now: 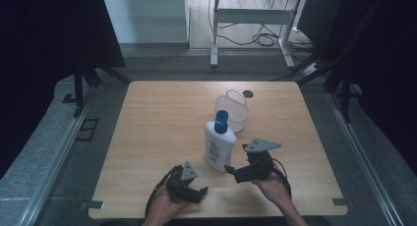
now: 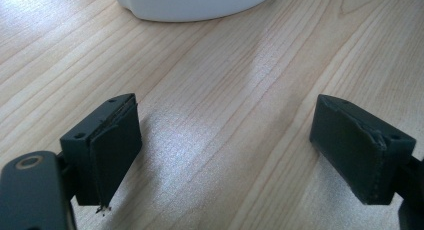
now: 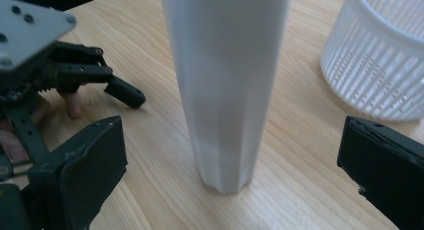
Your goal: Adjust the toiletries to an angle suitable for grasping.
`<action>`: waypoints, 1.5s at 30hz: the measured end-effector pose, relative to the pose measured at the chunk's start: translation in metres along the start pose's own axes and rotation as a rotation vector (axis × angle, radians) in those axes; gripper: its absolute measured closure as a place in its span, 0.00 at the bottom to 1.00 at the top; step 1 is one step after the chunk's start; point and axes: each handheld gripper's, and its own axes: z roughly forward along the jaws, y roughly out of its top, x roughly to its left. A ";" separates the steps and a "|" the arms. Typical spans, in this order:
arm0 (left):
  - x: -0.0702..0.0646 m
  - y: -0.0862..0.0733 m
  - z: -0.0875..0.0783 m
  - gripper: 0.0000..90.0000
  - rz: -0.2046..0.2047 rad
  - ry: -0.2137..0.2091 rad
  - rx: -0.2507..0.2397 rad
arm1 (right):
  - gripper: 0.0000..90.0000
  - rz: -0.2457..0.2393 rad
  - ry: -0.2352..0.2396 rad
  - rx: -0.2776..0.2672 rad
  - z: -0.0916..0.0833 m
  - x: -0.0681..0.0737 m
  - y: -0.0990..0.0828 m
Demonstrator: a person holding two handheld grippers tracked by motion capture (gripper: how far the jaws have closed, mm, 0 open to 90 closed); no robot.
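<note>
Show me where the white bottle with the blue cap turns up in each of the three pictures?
High view: the white bottle stands upright near the table's middle, in front of the white basket.
Left gripper view: its rounded white base sits at the top edge, beyond the open jaws.
Right gripper view: its tall white body rises at the centre, between the open jaws.
Shared landmark: the pale wooden table.

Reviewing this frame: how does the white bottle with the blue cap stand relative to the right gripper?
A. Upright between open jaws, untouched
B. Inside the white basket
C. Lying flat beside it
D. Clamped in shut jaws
A. The bottle stands upright on the table, with the right gripper open around it, both jaws clear of its sides.
</note>
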 end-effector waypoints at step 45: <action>0.000 0.000 0.000 0.14 -0.004 0.003 -0.001 | 0.41 -0.012 -0.011 -0.072 0.010 0.000 0.059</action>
